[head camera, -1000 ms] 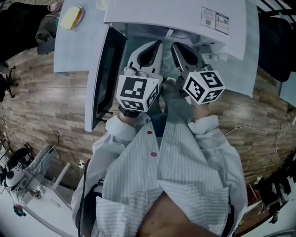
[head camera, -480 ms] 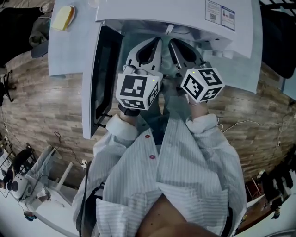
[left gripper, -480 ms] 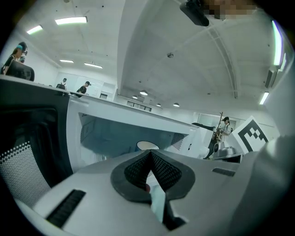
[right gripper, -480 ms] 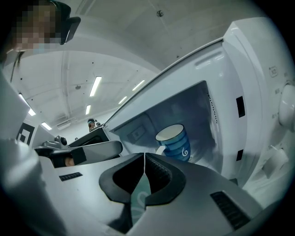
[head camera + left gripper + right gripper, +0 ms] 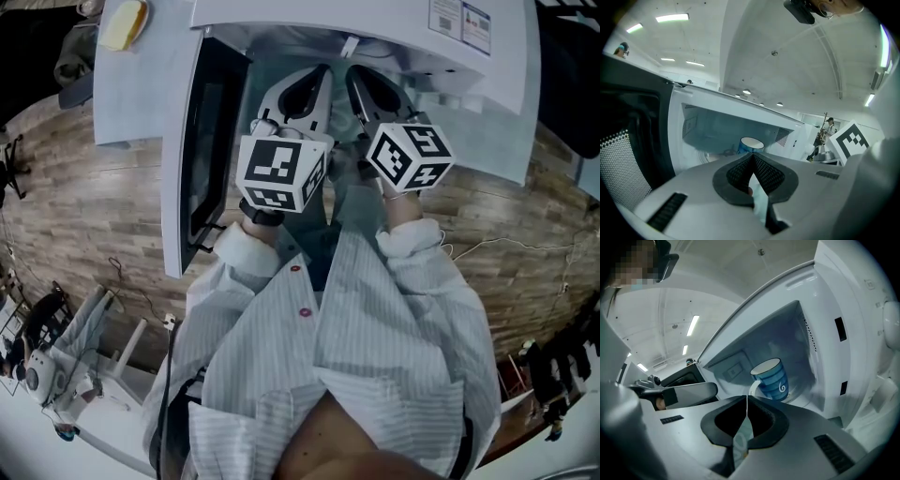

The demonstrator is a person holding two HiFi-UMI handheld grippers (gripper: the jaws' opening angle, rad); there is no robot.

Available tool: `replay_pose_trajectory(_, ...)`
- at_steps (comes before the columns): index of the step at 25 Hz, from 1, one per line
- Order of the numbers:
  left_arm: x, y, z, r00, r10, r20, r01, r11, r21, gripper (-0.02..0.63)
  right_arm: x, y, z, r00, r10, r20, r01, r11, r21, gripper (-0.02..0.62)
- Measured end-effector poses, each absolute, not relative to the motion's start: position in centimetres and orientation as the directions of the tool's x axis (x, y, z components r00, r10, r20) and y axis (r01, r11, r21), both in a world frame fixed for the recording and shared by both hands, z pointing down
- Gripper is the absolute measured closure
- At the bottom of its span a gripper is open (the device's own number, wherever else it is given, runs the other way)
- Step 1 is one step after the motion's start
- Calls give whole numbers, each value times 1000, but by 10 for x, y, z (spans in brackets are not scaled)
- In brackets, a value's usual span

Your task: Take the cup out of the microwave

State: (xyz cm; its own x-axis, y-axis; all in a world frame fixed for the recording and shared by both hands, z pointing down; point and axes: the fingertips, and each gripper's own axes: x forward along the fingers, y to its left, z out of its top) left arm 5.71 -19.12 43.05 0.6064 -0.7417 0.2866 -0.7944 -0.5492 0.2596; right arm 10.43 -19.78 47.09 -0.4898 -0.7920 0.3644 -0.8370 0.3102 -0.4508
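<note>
**A:** At six o'clock in the head view, nearest us, what's there?

**B:** A striped shirt [image 5: 375, 337]. Past it, the left gripper [image 5: 751, 158] and the right gripper [image 5: 746, 400] sit side by side, both aimed toward twelve into the microwave [image 5: 375, 23]. Each pair of fingers is pressed together, with nothing between them.

**A:** And the cup?

**B:** Beyond the tips. The cup [image 5: 771, 378] stands upright inside the cavity, at about one o'clock from the right gripper's tip and apart from it. The door [image 5: 201, 141] hangs open at nine o'clock.

**A:** How far along, then?

**B:** Early, I'd judge. The door is open and both grippers are lined up at the mouth, but the cup is untouched. Spreading the fingers, gripping and drawing it out are all left to do.

**A:** Anything hard to see?

**B:** In the head view the microwave's top hides the cup. The left gripper view shows little more than its rim. A pale loop at the cup's eight o'clock may be the handle, but the fingers cut it off.
</note>
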Motion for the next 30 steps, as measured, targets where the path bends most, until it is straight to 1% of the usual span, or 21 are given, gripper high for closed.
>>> replay_pose_trajectory(15,54,-193,441,588,-750,301,-807,-525,270,597,102,-207,474,-480,-810,338,-849,332,-410,558)
replay_pose_trajectory(22,49,-195,443,582,-755,301,-812,-518,269,597,101,-214,473,-445,-829,340,-877,326,-353,555)
replay_pose_trajectory(23,47,-195,443,581,-756,303,-813,-517,270,597,100,-215,474,-441,-830,341,-880,324,-347,542)
replay_pose_trajectory(24,46,-195,444,579,-757,303,-814,-515,269,597,99,-215,474,-439,-830,343,-881,324,-344,510)
replay_pose_trajectory(25,45,-196,444,578,-758,304,-815,-514,269,597,98,-216,475,-438,-830,346,-883,323,-342,491)
replay_pose_trajectory(30,40,-196,445,576,-758,306,-816,-510,272,597,97,-221,481,-413,-838,358,-897,306,-320,474)
